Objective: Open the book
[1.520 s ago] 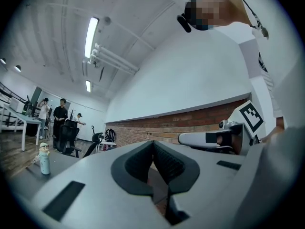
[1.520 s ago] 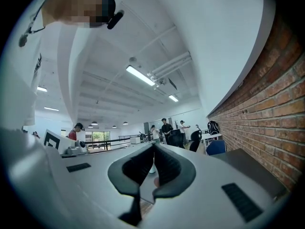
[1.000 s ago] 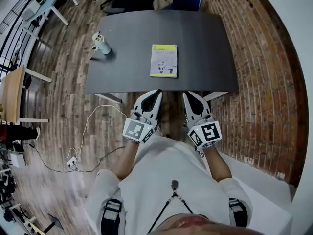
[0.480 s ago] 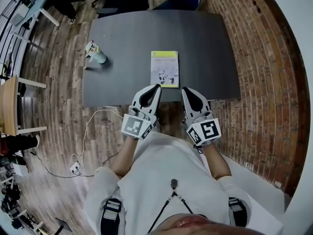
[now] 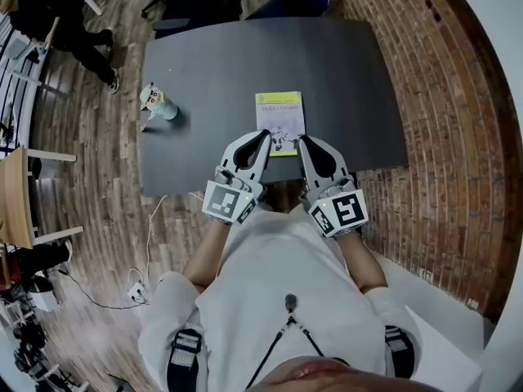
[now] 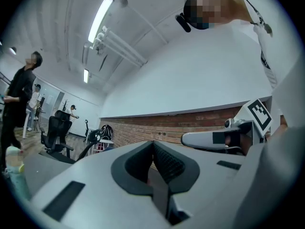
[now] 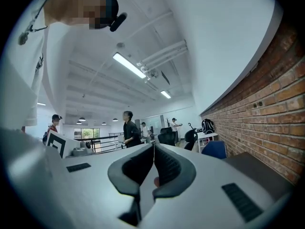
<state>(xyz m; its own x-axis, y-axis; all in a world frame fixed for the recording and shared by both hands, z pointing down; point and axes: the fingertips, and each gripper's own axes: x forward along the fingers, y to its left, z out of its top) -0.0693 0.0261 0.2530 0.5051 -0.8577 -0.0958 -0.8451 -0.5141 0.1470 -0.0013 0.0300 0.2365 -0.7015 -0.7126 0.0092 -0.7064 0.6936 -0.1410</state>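
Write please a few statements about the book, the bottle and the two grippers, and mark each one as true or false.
1. The book lies closed on the dark table. True.
2. The left gripper is clamped on the book's cover. False: its jaws are together with nothing between them.
3. The right gripper has its jaws wide apart. False: they are shut and empty.
4. A bottle stands near the table's left edge, well apart from the book. True.
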